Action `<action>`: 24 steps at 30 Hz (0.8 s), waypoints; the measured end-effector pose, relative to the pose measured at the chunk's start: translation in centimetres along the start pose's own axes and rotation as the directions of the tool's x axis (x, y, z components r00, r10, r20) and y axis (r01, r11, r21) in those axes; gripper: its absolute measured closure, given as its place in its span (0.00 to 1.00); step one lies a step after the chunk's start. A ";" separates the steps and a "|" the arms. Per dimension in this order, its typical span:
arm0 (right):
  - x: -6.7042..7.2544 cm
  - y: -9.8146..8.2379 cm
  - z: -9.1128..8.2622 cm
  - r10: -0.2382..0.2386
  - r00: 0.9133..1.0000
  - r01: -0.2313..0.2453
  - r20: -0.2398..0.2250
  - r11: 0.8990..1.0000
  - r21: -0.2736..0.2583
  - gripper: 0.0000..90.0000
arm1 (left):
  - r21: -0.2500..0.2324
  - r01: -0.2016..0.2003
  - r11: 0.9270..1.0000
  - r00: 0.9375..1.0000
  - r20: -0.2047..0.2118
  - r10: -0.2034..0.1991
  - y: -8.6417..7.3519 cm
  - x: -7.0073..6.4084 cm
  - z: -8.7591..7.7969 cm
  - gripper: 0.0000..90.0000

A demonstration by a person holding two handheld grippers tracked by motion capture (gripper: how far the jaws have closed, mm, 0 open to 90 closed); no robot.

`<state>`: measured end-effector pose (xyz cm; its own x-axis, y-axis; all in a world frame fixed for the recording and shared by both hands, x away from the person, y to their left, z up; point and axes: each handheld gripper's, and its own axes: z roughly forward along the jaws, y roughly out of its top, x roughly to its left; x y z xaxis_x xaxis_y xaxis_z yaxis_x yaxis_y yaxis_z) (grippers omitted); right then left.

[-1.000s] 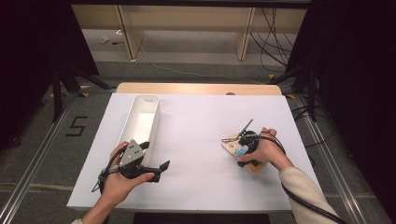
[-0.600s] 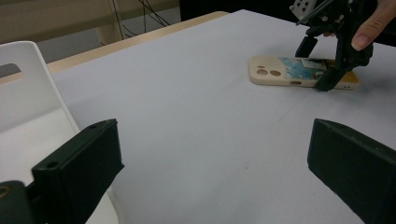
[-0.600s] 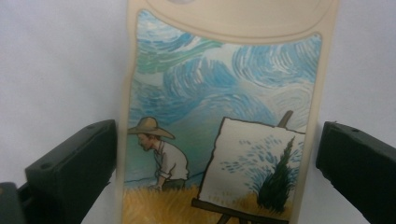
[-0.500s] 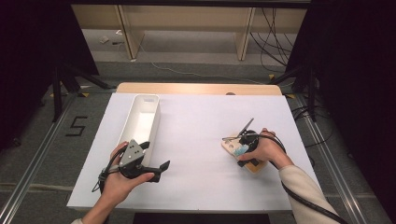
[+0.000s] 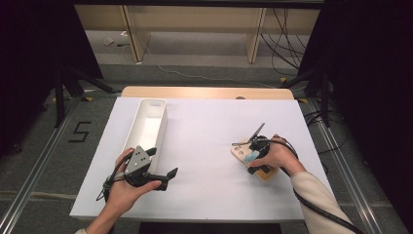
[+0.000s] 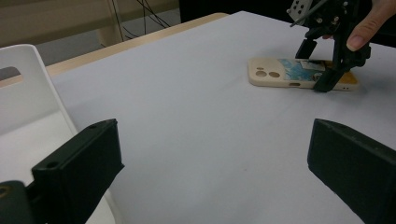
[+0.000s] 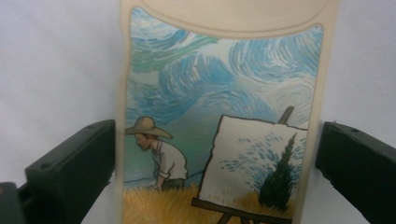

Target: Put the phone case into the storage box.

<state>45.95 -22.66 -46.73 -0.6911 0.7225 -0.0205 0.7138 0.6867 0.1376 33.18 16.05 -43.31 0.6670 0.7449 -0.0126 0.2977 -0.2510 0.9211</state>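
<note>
— So which hand is going for it?

— The right one, easily. The phone case lies flat on the white counter over on the right side, and the right claw hangs directly over it, pointing down. The left claw is well apart, near the white bin, jaws spread wide on nothing.

— Is the right claw gripping yet?

— Not by the look of it. In the right gripper view the case runs straight up between the two black jaws, its long axis in line with the way the claw points. One jaw sits just beside the left long edge, maybe brushing it; the other stands off the right edge with a sliver of counter showing. Open, then, holding nothing.

— So it straddles the narrow width?

— Yes, the jaws bracket the case's short dimension, roughly at the painted lower half. From the left gripper view the case lies with its camera holes pointing away from the right hand. I'd judge closing is all that's left.
</note>
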 end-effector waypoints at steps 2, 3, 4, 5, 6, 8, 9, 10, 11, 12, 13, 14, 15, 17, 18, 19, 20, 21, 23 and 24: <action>0.0 0.0 0.0 0.000 1.000 0.000 -0.001 1.000 0.003 0.01 | -0.002 0.001 1.000 1.000 0.000 -0.001 0.0 0.0 0.0 0.03; 0.0 0.0 0.0 -0.002 1.000 0.002 0.000 1.000 0.004 0.01 | -0.001 0.000 1.000 1.000 0.001 0.000 0.0 0.0 0.1 0.03; 0.0 0.1 0.0 -0.001 1.000 0.001 0.000 1.000 0.005 0.01 | 0.000 -0.003 1.000 1.000 0.002 0.003 0.0 0.0 0.1 0.03; 0.1 0.1 0.0 -0.001 1.000 0.001 0.000 1.000 0.004 0.02 | -0.001 -0.002 1.000 1.000 0.001 0.002 0.0 0.0 0.1 0.03; 0.1 0.1 0.0 -0.001 1.000 0.001 0.000 1.000 0.006 0.02 | -0.001 -0.003 1.000 1.000 0.001 0.003 0.0 0.0 0.1 0.03; 0.1 0.1 -0.1 0.003 1.000 -0.003 -0.002 1.000 0.006 0.04 | 0.000 -0.004 1.000 1.000 0.000 0.004 0.1 0.0 0.1 0.03; 0.1 0.1 -0.1 0.005 1.000 -0.005 -0.002 1.000 0.010 0.04 | -0.001 -0.003 1.000 1.000 0.000 0.003 0.1 0.0 0.1 0.03; 0.2 0.1 -0.1 0.008 1.000 -0.008 -0.002 1.000 0.010 0.05 | -0.002 -0.002 1.000 1.000 -0.001 0.002 0.1 0.0 0.1 0.03; 0.2 0.1 -0.2 0.010 1.000 -0.010 -0.001 1.000 0.013 0.06 | -0.001 -0.002 1.000 1.000 -0.001 0.002 0.1 0.0 0.0 0.03; 0.2 0.1 -0.2 0.013 1.000 -0.013 -0.002 1.000 0.015 0.07 | -0.002 0.000 1.000 1.000 -0.002 0.000 0.1 0.1 0.0 0.03; 0.3 0.1 -0.3 0.020 1.000 -0.020 -0.004 1.000 0.018 0.08 | -0.003 0.001 1.000 1.000 -0.003 -0.001 0.1 0.1 0.0 0.03; 0.3 0.1 -0.3 0.018 1.000 -0.018 -0.002 1.000 0.017 0.09 | -0.003 -0.003 1.000 1.000 -0.002 0.003 0.1 0.1 0.0 0.03; 0.3 0.1 -0.3 0.016 1.000 -0.016 -0.001 1.000 0.019 0.09 | -0.004 -0.005 1.000 1.000 -0.004 0.005 0.1 0.1 0.0 0.03; 0.4 0.1 -0.3 0.016 1.000 -0.016 0.005 1.000 0.015 0.10 | -0.006 -0.007 1.000 1.000 -0.011 0.007 0.2 0.1 -0.1 0.03; 0.4 0.1 -0.3 0.015 1.000 -0.016 0.006 1.000 0.014 0.10 | -0.007 -0.007 1.000 1.000 -0.012 0.006 0.2 0.1 -0.1 0.03; 0.4 0.1 -0.3 0.016 1.000 -0.016 0.007 1.000 0.014 0.10 | -0.007 -0.006 1.000 1.000 -0.013 0.006 0.2 0.1 -0.1 0.03; 0.4 0.1 -0.3 0.016 1.000 -0.016 0.006 1.000 0.013 0.10 | -0.007 -0.007 1.000 1.000 -0.013 0.007 0.2 0.1 -0.1 0.03; 0.4 0.1 -0.3 0.017 1.000 -0.017 0.005 1.000 0.010 0.10 | -0.007 -0.007 1.000 1.000 -0.011 0.007 0.2 0.2 -0.1 0.03; 0.4 0.1 -0.4 0.018 1.000 -0.018 0.007 1.000 0.012 0.11 | -0.007 -0.002 1.000 1.000 -0.011 0.002 0.1 0.2 -0.1 0.03; 0.4 0.1 -0.4 0.018 1.000 -0.018 0.007 1.000 0.013 0.11 | -0.007 0.000 1.000 1.000 -0.010 0.000 0.1 0.3 0.0 0.03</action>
<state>45.66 -22.34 -46.37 -0.6774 0.7352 -0.0250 0.7275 0.6746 0.1253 33.35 16.24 -43.19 0.6601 0.7511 -0.0087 0.2931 -0.2469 0.9237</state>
